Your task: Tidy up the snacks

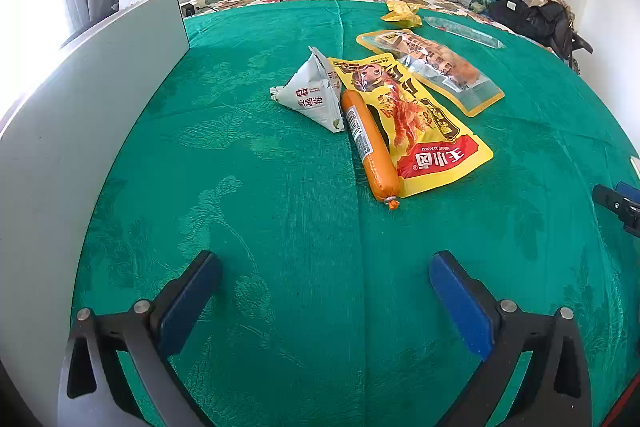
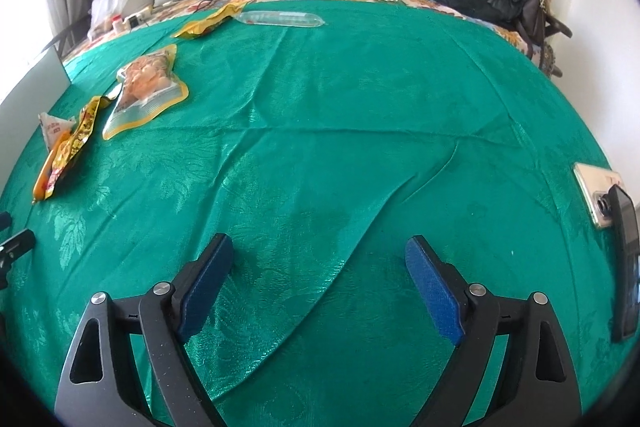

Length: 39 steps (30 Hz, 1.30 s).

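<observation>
Left wrist: left gripper [image 1: 325, 269] spread wide, empty; right gripper [image 2: 319, 251] likewise, above green cloth [image 2: 320, 131].

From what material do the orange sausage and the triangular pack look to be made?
Orange sausage: it seems to have a glossy plastic casing, since light glints along it and its end is clipped into a twisted tip. Triangular pack: probably matte paper or film, pale and printed, with creased, folded edges; I cannot tell which.

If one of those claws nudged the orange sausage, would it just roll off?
Probably it rolls sideways: the orange sausage is a smooth round tube lying on flat green cloth. The yellow pouch touching one side may block it that way. Its glossy casing looks slippery, so the open left tool might slide.
</observation>
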### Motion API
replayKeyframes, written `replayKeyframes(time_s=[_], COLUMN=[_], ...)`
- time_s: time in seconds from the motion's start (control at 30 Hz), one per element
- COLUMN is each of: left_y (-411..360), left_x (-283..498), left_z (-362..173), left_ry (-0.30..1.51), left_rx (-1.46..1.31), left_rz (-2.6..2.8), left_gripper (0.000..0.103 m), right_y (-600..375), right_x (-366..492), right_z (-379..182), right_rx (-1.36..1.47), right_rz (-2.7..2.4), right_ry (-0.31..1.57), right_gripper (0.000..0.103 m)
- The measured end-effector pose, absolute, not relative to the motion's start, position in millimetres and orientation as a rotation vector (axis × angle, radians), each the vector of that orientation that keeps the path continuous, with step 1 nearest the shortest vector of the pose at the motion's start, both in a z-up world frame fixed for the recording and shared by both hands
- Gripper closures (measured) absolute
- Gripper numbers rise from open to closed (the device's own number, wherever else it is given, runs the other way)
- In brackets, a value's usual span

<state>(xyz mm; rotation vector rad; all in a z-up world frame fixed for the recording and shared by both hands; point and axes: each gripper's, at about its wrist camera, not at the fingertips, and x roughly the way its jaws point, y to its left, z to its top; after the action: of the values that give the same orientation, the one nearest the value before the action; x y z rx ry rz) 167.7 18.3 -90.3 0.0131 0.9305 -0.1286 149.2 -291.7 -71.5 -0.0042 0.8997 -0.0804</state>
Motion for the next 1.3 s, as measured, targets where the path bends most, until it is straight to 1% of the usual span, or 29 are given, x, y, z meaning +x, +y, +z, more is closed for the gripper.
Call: replayKeyframes(time_s=[0.2, 0.47, 1.3], left_y=[18.5, 18.4, 18.1], left_x=[167.6, 167.6, 167.3], left_z=[-90.3, -90.3, -90.2], left_ry=[0.930, 0.930, 0.930], left_rx=[0.013, 0.013, 0.011], left_rz=[-0.129, -0.128, -0.128], left_gripper=[0.000, 0.000, 0.000], right_y=[-291.4, -291.6, -291.8], right_x=[149.8, 150.1, 150.3], right_z=[-71.9, -71.9, -71.3], right_rx=[0.001, 0.001, 0.001], right_rz=[-0.076, -0.076, -0.076], right_ry=[0.903, 0.903, 0.904], right_gripper=[0.010, 0.009, 0.009])
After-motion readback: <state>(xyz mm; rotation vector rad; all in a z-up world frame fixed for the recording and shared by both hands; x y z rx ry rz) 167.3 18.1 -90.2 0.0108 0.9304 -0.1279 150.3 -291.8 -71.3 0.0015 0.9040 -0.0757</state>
